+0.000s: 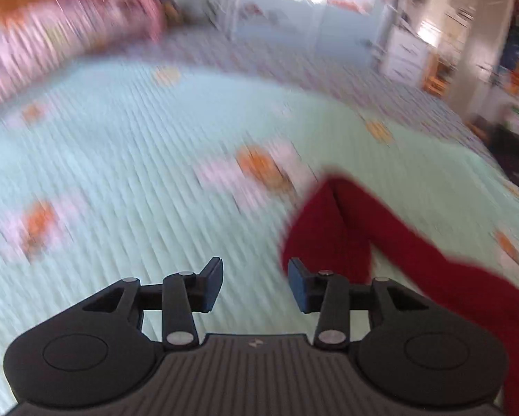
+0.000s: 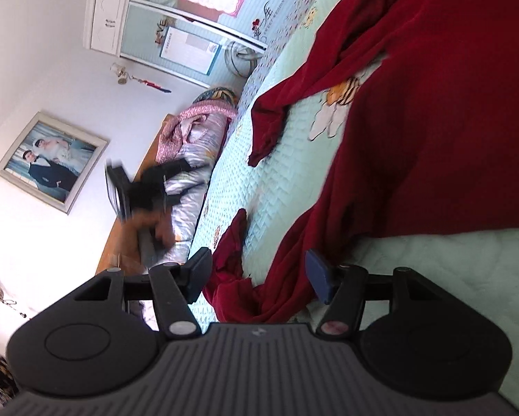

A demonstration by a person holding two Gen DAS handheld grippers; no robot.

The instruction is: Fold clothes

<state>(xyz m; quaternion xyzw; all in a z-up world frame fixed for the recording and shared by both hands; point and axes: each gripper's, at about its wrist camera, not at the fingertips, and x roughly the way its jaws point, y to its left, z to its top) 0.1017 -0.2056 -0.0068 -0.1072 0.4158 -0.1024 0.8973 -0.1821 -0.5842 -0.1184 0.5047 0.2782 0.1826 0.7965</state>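
Right wrist view showed a pale green bedspread (image 2: 259,159) with a red garment (image 2: 443,114) spread across it. Both the right gripper (image 2: 259,275) and left gripper (image 1: 255,286) had fingers parted wide, holding nothing, the garment's edge just beside each.

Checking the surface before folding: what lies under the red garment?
The red garment lies on a mint quilted bedspread printed with flowers. Whatever sits beneath the garment's middle is covered.

Red garment (image 1: 415,242) runs off frame; bedspread (image 1: 121,138) motion-blurred.
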